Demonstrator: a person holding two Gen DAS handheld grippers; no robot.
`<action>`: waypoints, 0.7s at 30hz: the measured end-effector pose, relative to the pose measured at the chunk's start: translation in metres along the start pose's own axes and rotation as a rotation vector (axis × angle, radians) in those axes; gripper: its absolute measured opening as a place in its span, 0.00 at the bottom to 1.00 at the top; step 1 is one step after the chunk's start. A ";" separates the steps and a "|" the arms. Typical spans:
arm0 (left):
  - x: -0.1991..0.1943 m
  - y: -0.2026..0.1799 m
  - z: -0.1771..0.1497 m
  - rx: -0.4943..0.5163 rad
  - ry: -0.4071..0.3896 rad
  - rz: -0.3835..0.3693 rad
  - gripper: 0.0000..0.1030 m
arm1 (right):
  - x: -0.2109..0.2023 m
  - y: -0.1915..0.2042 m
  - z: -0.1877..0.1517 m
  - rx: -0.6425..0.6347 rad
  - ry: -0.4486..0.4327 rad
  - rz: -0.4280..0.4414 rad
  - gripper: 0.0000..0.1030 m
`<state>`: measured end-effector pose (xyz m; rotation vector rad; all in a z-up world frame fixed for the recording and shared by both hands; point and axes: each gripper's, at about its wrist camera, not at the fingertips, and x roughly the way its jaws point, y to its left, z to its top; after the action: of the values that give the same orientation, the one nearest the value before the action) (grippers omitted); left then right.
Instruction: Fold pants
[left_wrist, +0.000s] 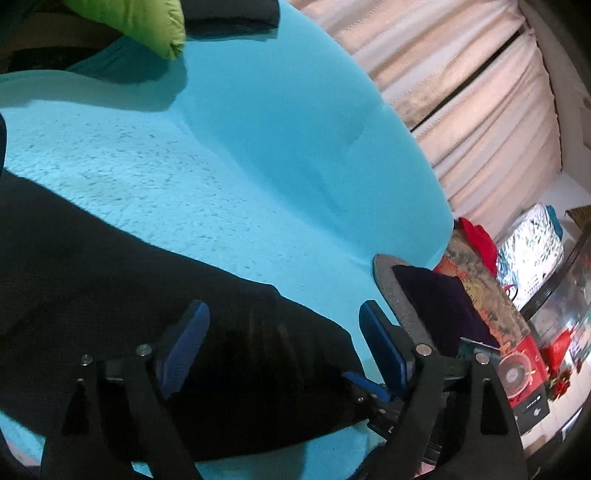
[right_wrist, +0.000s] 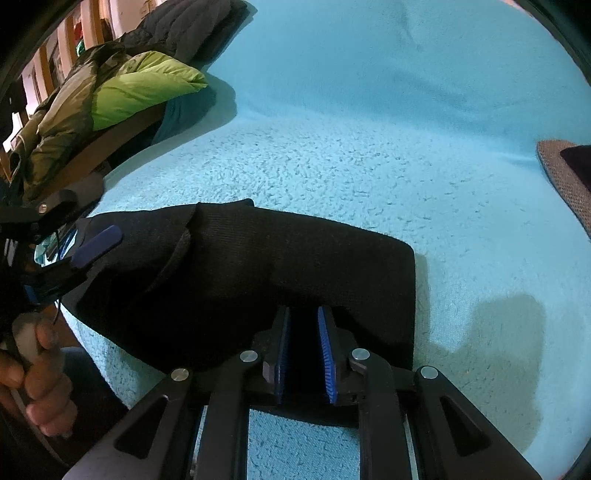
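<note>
folded black knit pants (right_wrist: 258, 266) on fluffy turquoise blanket (right_wrist: 351, 155), right gripper (right_wrist: 306, 314) fingers narrowly pinching the pants' edge, left gripper (left_wrist: 284, 332) fingers spread wide over the fabric

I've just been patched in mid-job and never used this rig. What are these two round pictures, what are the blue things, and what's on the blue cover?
Each picture comes from a fisheye camera on a hand-held gripper, looking along its two blue-padded fingers. There is no robot arm; a person's hand holds the left one. The left gripper is open over the black pants, which lie on a turquoise fleece cover. The right gripper is nearly closed at the pants' near edge; a grip isn't certain. A green jacket lies farther back.
</note>
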<state>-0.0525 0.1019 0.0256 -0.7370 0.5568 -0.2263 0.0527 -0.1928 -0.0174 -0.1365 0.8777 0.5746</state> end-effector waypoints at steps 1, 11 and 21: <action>-0.005 0.000 0.000 0.006 0.001 0.015 0.81 | -0.001 0.000 0.000 -0.002 -0.003 0.006 0.20; -0.131 0.063 0.008 -0.157 -0.202 0.235 0.82 | -0.056 -0.065 0.012 0.125 -0.202 0.060 0.76; -0.136 0.145 -0.004 -0.518 -0.241 -0.032 0.82 | -0.043 -0.112 0.004 0.369 -0.193 0.014 0.79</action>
<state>-0.1670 0.2572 -0.0224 -1.2575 0.3740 -0.0169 0.0925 -0.3034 0.0046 0.2559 0.7828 0.4225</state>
